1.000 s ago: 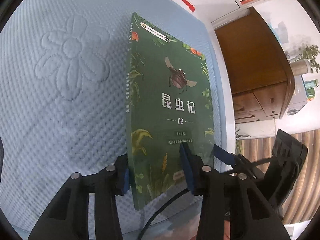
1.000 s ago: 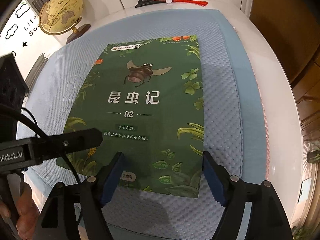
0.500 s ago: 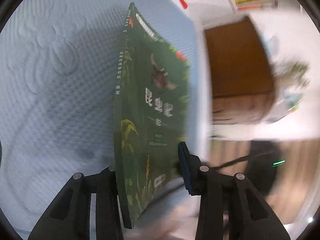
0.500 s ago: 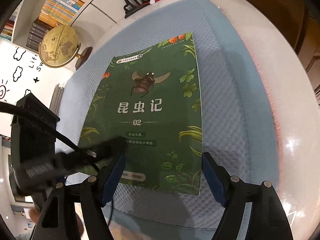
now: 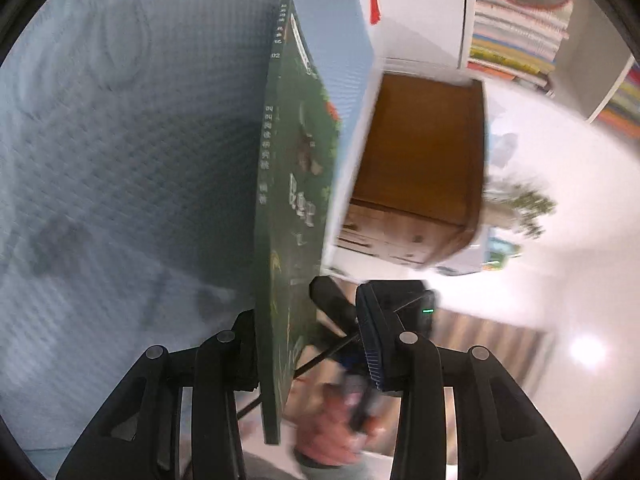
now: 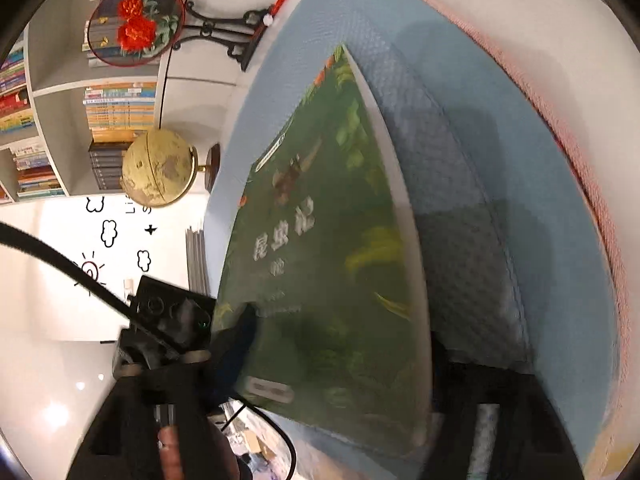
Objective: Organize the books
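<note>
A green book with a beetle on its cover (image 5: 294, 184) stands tilted up on edge above the pale blue quilted mat (image 5: 120, 160). My left gripper (image 5: 310, 344) is open around its near corner; the book's back rests against the left finger, the right pad (image 5: 370, 340) stands apart from the cover. In the right wrist view the same book (image 6: 332, 264) is raised, spine side up, between my right gripper's fingers (image 6: 336, 364). The jaws are wide apart. The right finger is hidden behind the book's page edge.
A wooden cabinet (image 5: 424, 168) stands beyond the table's right edge. A globe (image 6: 158, 172), a fan ornament on a black stand (image 6: 136, 24) and shelves of books (image 6: 120, 108) are at the back. More shelved books (image 5: 516, 40) show in the left wrist view.
The book has swung from lying flat on the mat to standing nearly on edge. Both grippers have tilted and moved with it; the views are blurred by motion.
</note>
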A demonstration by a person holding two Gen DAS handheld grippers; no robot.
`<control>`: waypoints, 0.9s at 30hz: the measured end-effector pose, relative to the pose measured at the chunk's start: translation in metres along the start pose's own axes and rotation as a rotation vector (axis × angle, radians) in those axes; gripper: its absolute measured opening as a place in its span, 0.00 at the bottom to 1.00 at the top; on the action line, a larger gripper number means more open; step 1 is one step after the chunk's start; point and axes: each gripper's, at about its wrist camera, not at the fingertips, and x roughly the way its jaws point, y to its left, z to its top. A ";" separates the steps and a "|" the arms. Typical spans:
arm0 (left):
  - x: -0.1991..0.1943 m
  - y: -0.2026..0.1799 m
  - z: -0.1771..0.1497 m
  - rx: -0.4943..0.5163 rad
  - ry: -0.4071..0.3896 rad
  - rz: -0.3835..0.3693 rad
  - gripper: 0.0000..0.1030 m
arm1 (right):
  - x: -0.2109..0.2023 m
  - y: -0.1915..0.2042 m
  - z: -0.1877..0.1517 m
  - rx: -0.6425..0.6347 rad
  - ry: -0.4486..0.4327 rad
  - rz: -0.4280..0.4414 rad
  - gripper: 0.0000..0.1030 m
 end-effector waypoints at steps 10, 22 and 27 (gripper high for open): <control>0.024 -0.041 -0.022 0.357 -0.101 0.584 0.34 | 0.011 0.057 -0.026 -0.364 -0.072 -0.385 0.31; -0.001 -0.078 -0.043 0.556 -0.157 0.652 0.34 | 0.035 0.108 -0.061 -0.629 -0.124 -0.553 0.31; -0.031 -0.075 -0.046 0.550 -0.195 0.630 0.34 | 0.042 0.128 -0.078 -0.687 -0.140 -0.555 0.31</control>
